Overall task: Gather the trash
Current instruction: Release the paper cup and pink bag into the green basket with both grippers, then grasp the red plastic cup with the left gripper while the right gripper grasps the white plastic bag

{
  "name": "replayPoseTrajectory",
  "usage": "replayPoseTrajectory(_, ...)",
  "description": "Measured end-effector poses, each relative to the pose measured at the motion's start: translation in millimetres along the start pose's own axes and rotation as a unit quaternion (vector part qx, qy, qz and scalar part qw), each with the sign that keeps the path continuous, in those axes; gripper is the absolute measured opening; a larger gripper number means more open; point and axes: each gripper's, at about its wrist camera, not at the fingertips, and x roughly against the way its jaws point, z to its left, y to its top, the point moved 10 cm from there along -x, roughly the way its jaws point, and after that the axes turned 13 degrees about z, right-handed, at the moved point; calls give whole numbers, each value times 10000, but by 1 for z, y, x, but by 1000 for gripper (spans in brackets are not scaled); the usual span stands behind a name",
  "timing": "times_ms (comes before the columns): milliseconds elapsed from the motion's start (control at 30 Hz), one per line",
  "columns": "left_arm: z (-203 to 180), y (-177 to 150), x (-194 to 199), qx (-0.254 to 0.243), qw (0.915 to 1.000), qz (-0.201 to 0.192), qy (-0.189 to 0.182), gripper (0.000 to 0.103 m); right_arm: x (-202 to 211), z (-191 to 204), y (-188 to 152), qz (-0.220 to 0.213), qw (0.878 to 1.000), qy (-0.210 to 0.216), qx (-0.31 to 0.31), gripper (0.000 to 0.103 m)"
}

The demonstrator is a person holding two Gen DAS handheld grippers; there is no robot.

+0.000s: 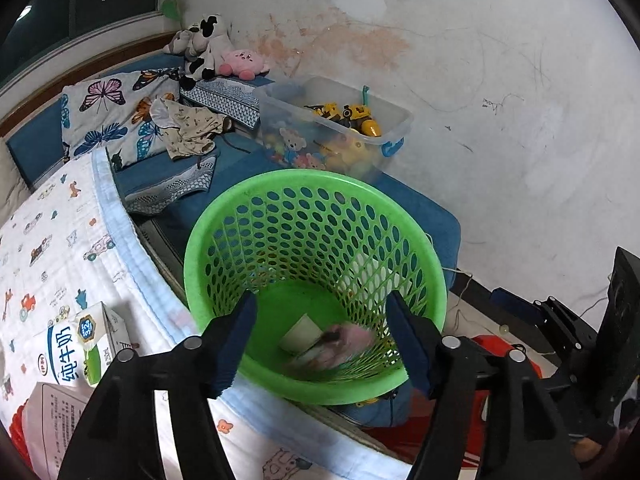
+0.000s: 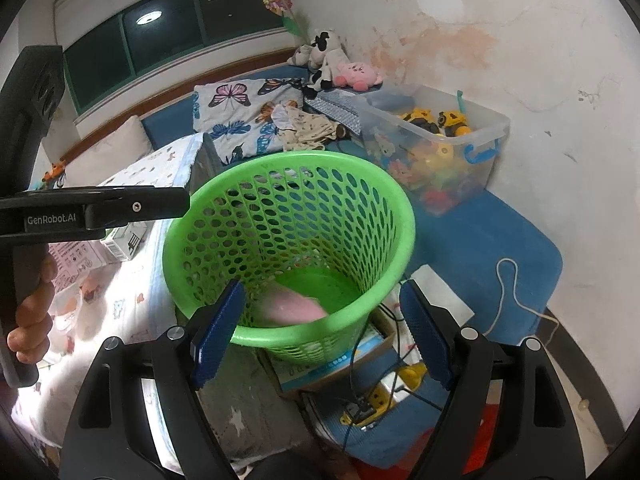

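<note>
The green perforated waste basket [image 1: 316, 280] stands at the bed edge, beside the patterned quilt [image 1: 60, 248]. A blurred pink item [image 2: 288, 306] and a pale carton [image 1: 300, 334] lie on its floor. Left gripper [image 1: 322, 344]: jaws wide apart, holding nothing, above the basket mouth. Right gripper [image 2: 320, 330]: likewise spread and empty. A milk carton [image 1: 94, 340] rests on the quilt.
</note>
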Motion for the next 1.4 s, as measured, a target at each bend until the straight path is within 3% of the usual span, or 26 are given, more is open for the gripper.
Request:
replayPoseTrajectory(333,23,-24,48,173,9989,-393,192,68,8,21,-3,-32,9998,151,136,80)
replayPoseTrajectory(900,103,-103,129,708,9928,-781,571,68,21,99,2,-48,9956,676,646,80)
replayPoseTrajectory(1167,143,-156,152,985,9901,-750,668,71,24,128,3,-63,9930,800,869,80)
replayPoseTrajectory(1400,173,-206,159,1032,9867,-590,1111,72,23,155,2,12,9894,1013,1038,80)
